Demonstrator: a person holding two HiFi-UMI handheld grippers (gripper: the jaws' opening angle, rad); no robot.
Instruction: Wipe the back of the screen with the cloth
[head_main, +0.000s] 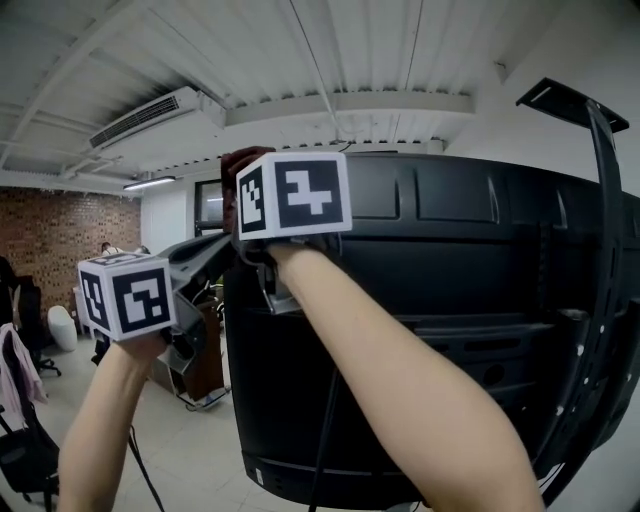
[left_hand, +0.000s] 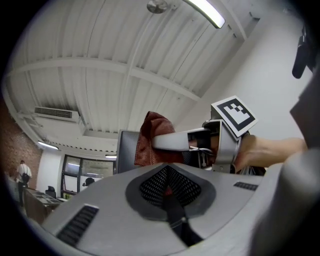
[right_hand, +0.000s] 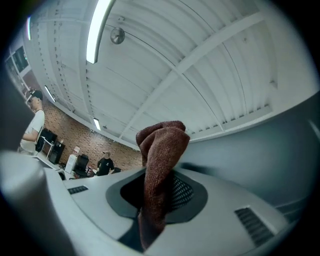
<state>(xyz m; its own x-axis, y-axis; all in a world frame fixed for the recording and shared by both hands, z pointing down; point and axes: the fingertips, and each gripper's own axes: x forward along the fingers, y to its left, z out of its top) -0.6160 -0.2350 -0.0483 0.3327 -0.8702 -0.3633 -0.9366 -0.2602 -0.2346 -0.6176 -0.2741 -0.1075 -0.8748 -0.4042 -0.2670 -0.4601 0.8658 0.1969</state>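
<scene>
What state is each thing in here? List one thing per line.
Cloth: bunched, clamped in jaws.
Right gripper: shut on cloth, raised by the screen's top corner.
Left gripper: shut, empty.
Screen: upright, back towards the person.
Ceiling light: on.

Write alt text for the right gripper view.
A reddish-brown cloth stands bunched upright, clamped in the right gripper at the middle of the view. Behind it is a white ribbed ceiling with a strip light. At far left is a brick wall with a few people in front of it.
</scene>
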